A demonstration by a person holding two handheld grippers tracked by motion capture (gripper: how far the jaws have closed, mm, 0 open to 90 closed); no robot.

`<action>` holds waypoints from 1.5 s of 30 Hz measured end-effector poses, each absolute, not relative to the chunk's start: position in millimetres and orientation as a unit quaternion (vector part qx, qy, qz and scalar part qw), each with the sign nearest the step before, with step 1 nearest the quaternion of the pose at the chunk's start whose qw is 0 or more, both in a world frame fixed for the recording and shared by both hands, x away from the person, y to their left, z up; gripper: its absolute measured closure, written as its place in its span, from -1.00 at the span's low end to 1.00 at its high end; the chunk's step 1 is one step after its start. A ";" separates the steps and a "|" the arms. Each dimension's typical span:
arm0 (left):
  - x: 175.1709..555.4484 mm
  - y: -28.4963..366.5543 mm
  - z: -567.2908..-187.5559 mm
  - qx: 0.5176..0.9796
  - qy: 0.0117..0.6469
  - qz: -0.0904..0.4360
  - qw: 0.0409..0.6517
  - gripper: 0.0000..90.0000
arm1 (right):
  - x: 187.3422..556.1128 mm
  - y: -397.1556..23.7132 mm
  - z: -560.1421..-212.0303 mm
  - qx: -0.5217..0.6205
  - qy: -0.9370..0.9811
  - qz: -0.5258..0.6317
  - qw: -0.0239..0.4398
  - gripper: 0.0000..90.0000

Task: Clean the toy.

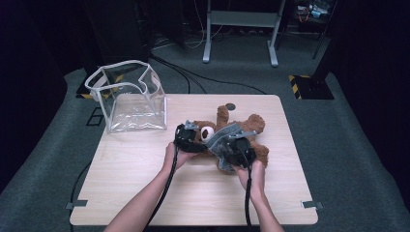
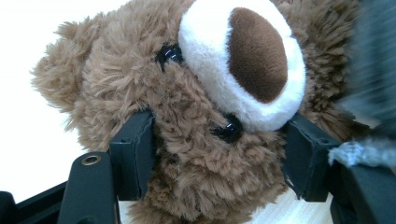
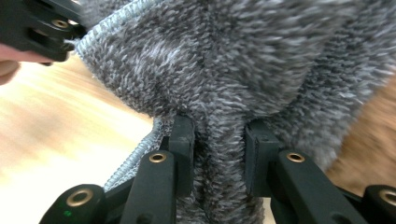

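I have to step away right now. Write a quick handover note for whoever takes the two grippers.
Left gripper: shut on the bear's head, holding it on the table.
Right gripper: shut on a fold of the grey cloth, which lies over the bear's body.
Clear bag: open at the table's back left corner, nothing seen inside.
Done: both grips made.
Left, probably: finish with the cloth, then maybe bag the bear.

Both forearms in from bottom edge, converging mid-table; L gripper (image 1: 187,137) jaws part-open, clamped on either side of something soft, R gripper (image 1: 235,145) just beside it, jaws narrow, pinched shut on a fold.
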State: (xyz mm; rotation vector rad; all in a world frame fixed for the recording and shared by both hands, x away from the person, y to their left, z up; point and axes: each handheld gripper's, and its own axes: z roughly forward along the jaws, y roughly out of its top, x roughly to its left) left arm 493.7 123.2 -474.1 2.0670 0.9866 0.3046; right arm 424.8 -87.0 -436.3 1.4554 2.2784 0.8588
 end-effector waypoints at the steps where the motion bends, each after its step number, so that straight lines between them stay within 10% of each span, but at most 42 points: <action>1: 493.7 123.0 -474.2 0.818 0.391 0.120 0.404 -0.24 | 427.8 -83.5 -439.5 0.508 0.796 0.293 0.148 0.53; 34: 492.4 122.8 -474.9 0.817 0.393 0.123 0.405 -0.24 | 429.4 -59.5 -457.5 0.477 0.824 0.243 0.184 0.55; 45: 490.5 123.3 -476.0 0.816 0.393 0.126 0.404 -0.24 | 407.7 -87.2 -472.8 0.480 0.835 0.249 0.105 0.56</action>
